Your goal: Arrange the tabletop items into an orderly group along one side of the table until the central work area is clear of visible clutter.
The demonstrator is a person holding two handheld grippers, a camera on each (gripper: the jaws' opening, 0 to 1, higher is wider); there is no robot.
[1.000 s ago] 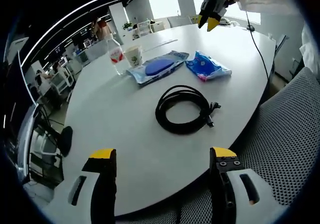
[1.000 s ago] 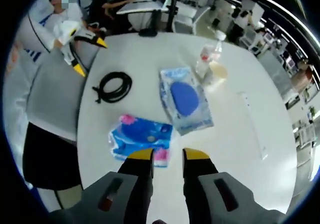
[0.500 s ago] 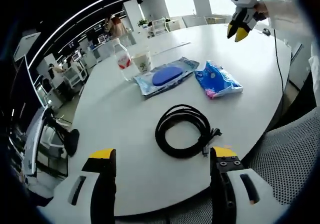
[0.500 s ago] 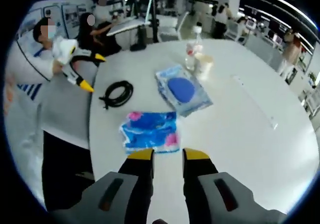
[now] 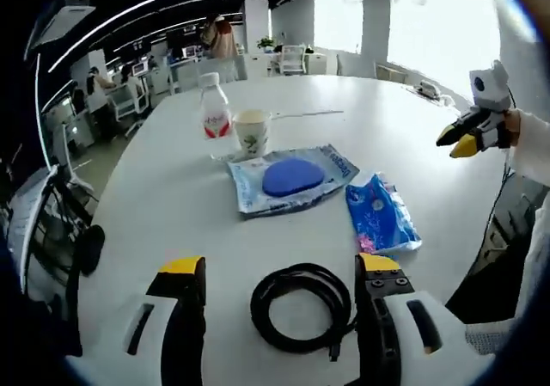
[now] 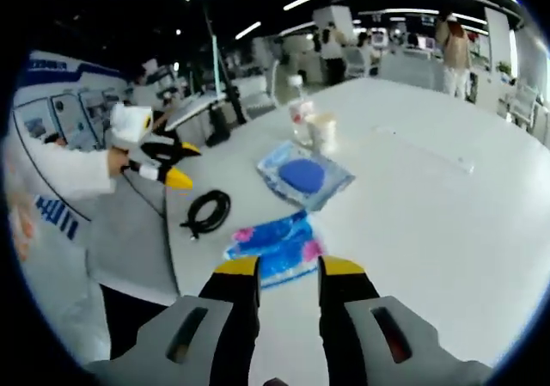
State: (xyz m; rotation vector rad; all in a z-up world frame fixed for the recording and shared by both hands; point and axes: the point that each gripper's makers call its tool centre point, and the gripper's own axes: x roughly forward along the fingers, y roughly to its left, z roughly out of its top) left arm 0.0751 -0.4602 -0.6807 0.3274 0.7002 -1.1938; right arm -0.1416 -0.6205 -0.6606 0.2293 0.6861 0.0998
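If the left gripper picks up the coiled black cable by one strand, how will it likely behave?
The black cable lies in a loose, untied coil on the table, so lifted by one strand it would probably sag and unwind. It looks thin and light. Its free plug end would likely trail and drag behind. The left gripper stands open over it.

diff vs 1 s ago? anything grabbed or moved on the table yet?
Nothing grabbed. The left gripper has come in over the black cable coil, jaws open around it without touching. The right gripper has dropped lower behind the blue wipes pack, jaws nearly together, empty. Cable, both packs, cup and bottle lie in the same layout.
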